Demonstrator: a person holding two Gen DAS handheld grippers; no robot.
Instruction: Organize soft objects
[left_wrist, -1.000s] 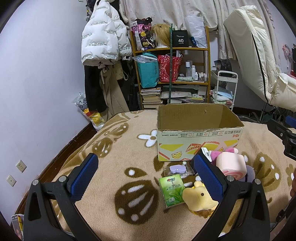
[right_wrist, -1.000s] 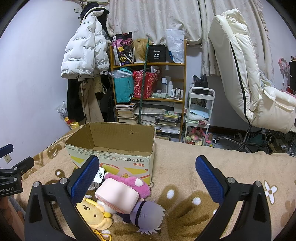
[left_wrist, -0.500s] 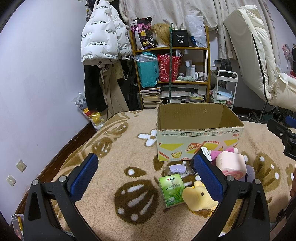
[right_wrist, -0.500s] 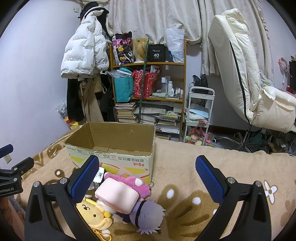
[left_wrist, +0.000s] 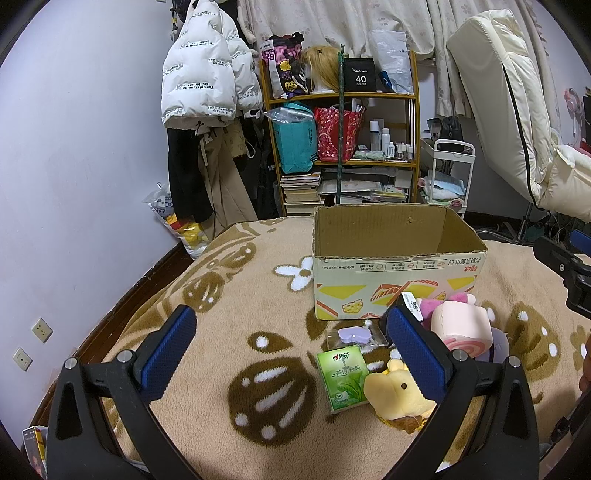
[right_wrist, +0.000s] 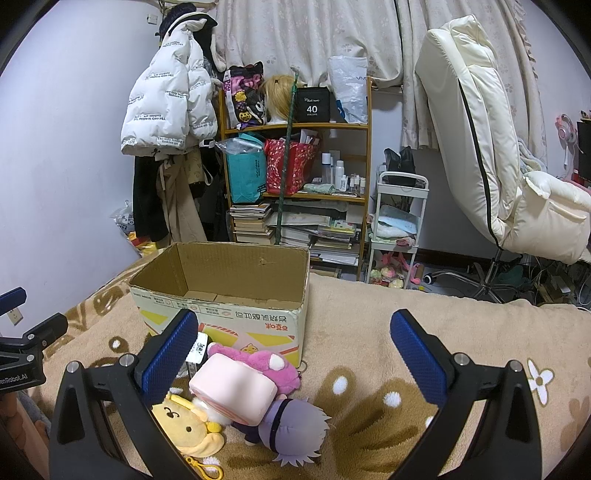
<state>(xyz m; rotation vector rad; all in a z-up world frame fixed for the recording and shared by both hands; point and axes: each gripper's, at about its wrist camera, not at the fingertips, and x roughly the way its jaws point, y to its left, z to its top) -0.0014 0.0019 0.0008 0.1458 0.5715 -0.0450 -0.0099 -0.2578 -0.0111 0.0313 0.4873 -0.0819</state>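
Both grippers are being held low over a bed, and nothing is being gripped by either. On the left gripper (left_wrist: 291, 343) the 2 blue-padded fingers are being kept wide apart, with bare blanket showing between them. On the right gripper (right_wrist: 295, 347) the 2 fingers are likewise being kept spread, with nothing between the pads.

An open cardboard box (left_wrist: 397, 284) is being seen straight ahead of the left gripper, its flaps gone and its top rim clear all round; its inside looks unfilled in the right wrist view (right_wrist: 229, 291). Just in front of its near wall the soft things are being kept in a tight cluster: a pink cake cushion (right_wrist: 232, 389) lying on top of a magenta plush (right_wrist: 266, 363) and a purple-haired doll (right_wrist: 291, 432), with a yellow bear plush (right_wrist: 188, 428) touching them on the left. A green tissue pack (left_wrist: 341, 376) is lying flat beside the bear, and a small purple heart case (left_wrist: 355, 335) is lying between the pack and the box.

Open blanket (right_wrist: 369, 369) is being left to the right of the cluster and the box. A cluttered shelf (right_wrist: 295, 177), a hanging white jacket (right_wrist: 170, 99) and a cream chair (right_wrist: 498, 155) are being seen behind the bed.
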